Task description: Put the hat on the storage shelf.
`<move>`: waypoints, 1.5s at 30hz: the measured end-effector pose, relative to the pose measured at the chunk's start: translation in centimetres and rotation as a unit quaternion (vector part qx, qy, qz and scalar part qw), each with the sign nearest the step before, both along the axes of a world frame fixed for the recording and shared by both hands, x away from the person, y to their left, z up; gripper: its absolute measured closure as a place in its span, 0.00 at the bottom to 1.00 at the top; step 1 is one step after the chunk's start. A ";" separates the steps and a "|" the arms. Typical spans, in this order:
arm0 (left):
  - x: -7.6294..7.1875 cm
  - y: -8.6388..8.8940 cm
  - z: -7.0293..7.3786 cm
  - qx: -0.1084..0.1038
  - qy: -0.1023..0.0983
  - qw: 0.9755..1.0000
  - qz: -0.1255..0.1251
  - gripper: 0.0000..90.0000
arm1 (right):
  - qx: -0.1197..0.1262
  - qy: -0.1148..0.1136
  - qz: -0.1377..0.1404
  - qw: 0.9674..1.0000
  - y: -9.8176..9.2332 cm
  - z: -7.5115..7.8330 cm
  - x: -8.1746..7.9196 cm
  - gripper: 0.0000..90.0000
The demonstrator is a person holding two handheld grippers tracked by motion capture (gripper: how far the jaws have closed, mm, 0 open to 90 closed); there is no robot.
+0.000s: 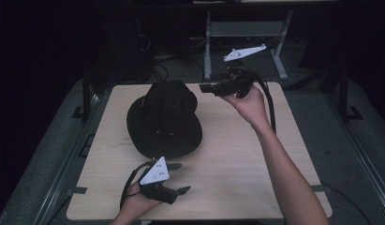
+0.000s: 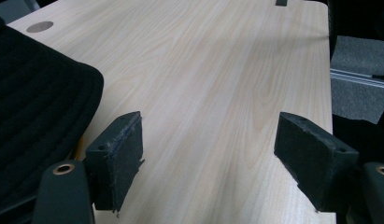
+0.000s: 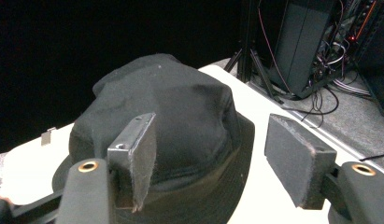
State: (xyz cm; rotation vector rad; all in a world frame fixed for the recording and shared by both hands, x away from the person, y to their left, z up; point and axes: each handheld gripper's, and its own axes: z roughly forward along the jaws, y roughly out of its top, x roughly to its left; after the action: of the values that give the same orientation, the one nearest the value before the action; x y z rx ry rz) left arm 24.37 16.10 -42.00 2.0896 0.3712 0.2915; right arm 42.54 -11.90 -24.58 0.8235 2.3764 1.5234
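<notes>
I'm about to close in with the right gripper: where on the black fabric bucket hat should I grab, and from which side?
Take the soft brim of the black fabric bucket hat on its right edge, nearest the right gripper, coming in level with one jaw under and one over. The hat sits crown up on the pale wooden table; the domed crown looks too wide for the open jaws.

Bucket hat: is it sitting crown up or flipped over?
Crown up: the bucket hat rests brim-down on the table, its domed crown on top.

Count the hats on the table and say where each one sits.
1. The black hat lies on the left half of the table, beyond the left gripper and left of the right gripper. No other hat shows.
</notes>
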 end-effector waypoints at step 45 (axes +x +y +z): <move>0.3 -0.6 -0.2 0.009 0.016 1.000 0.017 0.19 | 0.003 0.050 -0.044 0.998 -7.2 -5.5 -2.6 0.25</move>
State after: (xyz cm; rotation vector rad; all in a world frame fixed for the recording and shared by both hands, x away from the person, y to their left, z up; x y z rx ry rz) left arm 24.67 15.50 -42.19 2.1093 0.4253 0.2843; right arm 39.89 -19.11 -30.05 1.0133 2.3704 1.4891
